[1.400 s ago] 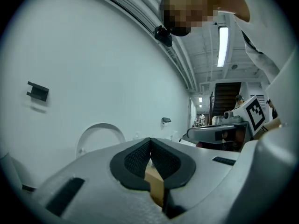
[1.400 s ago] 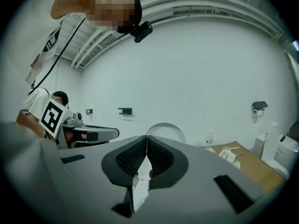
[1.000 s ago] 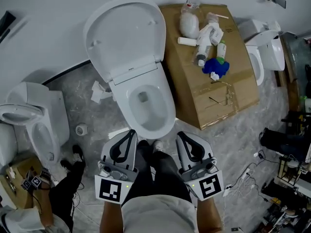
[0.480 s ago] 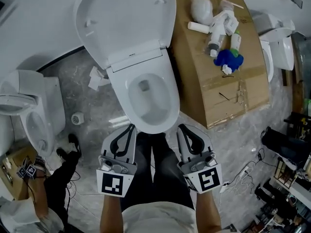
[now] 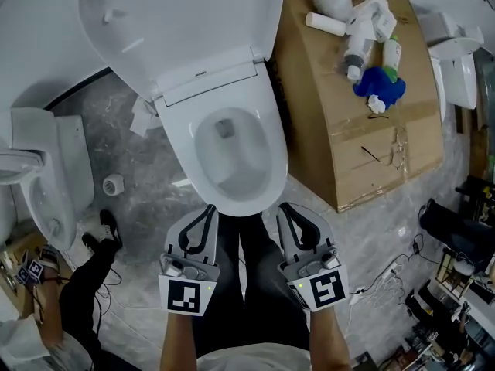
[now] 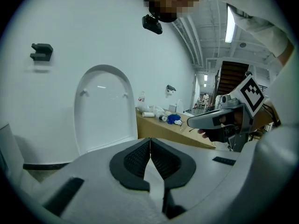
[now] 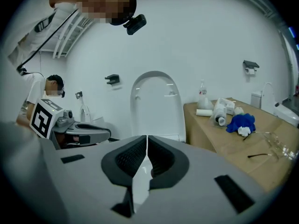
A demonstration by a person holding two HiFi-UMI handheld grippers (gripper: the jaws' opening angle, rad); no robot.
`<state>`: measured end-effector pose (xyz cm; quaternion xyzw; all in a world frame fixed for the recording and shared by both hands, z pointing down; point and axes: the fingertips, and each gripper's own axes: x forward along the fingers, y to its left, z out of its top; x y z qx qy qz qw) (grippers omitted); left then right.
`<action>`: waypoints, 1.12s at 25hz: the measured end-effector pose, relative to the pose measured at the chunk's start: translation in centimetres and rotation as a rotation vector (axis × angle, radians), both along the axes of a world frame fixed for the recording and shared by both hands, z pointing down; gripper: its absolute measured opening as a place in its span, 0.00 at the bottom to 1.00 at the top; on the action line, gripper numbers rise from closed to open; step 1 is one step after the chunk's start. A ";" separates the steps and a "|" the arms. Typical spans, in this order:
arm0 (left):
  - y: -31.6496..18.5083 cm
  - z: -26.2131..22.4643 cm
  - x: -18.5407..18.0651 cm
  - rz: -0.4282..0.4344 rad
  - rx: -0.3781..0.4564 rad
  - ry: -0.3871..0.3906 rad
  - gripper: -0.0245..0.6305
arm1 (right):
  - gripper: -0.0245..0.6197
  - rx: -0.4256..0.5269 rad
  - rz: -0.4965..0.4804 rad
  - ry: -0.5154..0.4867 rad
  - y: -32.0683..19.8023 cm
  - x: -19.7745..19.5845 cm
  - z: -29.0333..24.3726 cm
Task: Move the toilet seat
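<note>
A white toilet stands in front of me, its seat and lid (image 5: 178,22) raised against the wall and the bowl (image 5: 232,199) uncovered. My left gripper (image 5: 204,210) and right gripper (image 5: 286,209) hover side by side just short of the bowl's front rim, both shut with nothing in them. In the left gripper view the shut jaws (image 6: 150,142) point at the upright seat (image 6: 103,108). The right gripper view has its shut jaws (image 7: 146,139) below the upright seat (image 7: 156,104). Neither gripper touches the toilet.
A cardboard box (image 5: 371,145) right of the toilet carries bottles and a blue cloth (image 5: 379,87). Other toilets stand at the left (image 5: 42,184) and far right (image 5: 456,60). A paper roll (image 5: 114,184) lies on the floor. Another person (image 5: 85,284) is at lower left, cables at lower right.
The toilet has grown larger and slid down in the head view as I came closer. Both grippers stay shut and now sit right at the bowl's front rim.
</note>
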<state>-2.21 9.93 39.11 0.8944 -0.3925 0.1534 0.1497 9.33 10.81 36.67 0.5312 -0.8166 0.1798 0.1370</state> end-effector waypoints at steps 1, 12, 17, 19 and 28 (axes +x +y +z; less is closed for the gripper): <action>0.3 0.8 0.0 0.000 -0.013 -0.007 0.05 | 0.06 -0.011 0.005 -0.001 0.2 0.2 0.8; 1.9 8.2 -0.5 -0.042 -0.112 -0.001 0.06 | 0.06 -0.114 0.051 0.006 1.9 1.4 8.8; 2.5 11.2 -1.0 -0.068 -0.158 0.013 0.06 | 0.06 -0.158 0.057 0.008 2.6 1.6 12.1; 2.8 12.3 -1.1 -0.071 -0.174 0.009 0.06 | 0.06 -0.174 0.062 0.008 2.8 1.8 13.2; 4.1 16.9 -1.7 -0.084 -0.231 -0.015 0.06 | 0.06 -0.246 0.080 0.018 4.5 2.1 17.9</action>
